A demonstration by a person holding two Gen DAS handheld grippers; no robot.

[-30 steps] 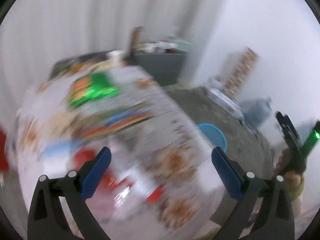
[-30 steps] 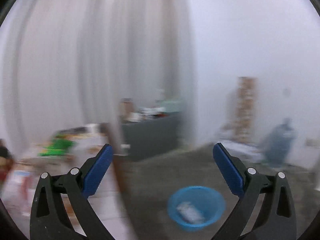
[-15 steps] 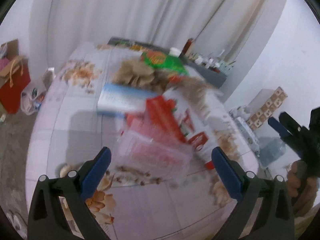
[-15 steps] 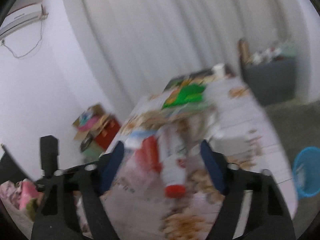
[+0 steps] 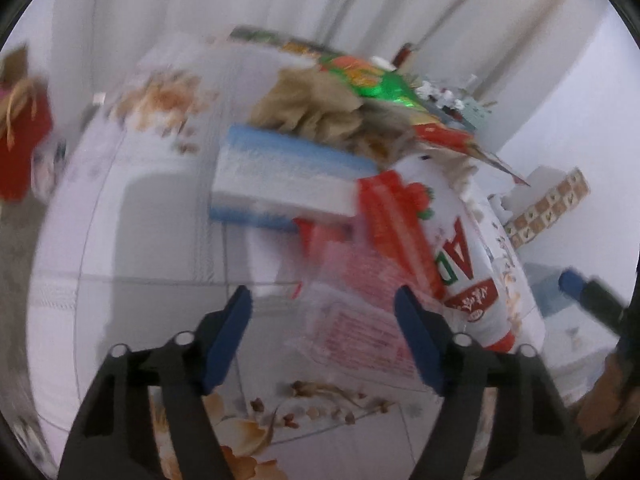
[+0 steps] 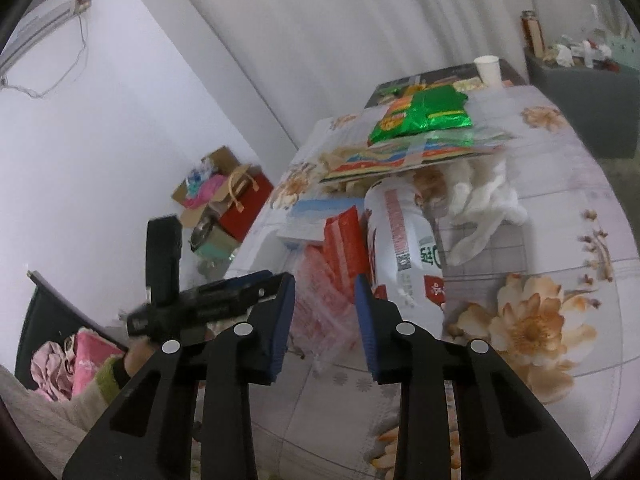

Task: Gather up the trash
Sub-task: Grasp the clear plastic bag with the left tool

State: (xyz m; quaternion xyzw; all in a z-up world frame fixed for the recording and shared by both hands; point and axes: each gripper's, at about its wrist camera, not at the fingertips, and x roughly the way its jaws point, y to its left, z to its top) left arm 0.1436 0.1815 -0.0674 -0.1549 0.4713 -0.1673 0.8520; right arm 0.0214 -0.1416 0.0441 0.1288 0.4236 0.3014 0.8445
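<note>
Floral-cloth table [image 6: 560, 208] now filling both views instead of curtain and floor, trash heap at frame centre: left gripper [image 5: 324, 340] and right gripper [image 6: 325, 314] both closing, unclenched, over clear red-printed wrapper [image 6: 320, 300] beside white bottle [image 6: 404, 248]; pickup judged imminent.

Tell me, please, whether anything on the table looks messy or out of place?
Yes. Rubbish is heaped across the floral table: a white bottle lies on its side, crumpled white tissue sits beside it, and a green snack bag rests on a colourful board that overhangs the bottle.
</note>
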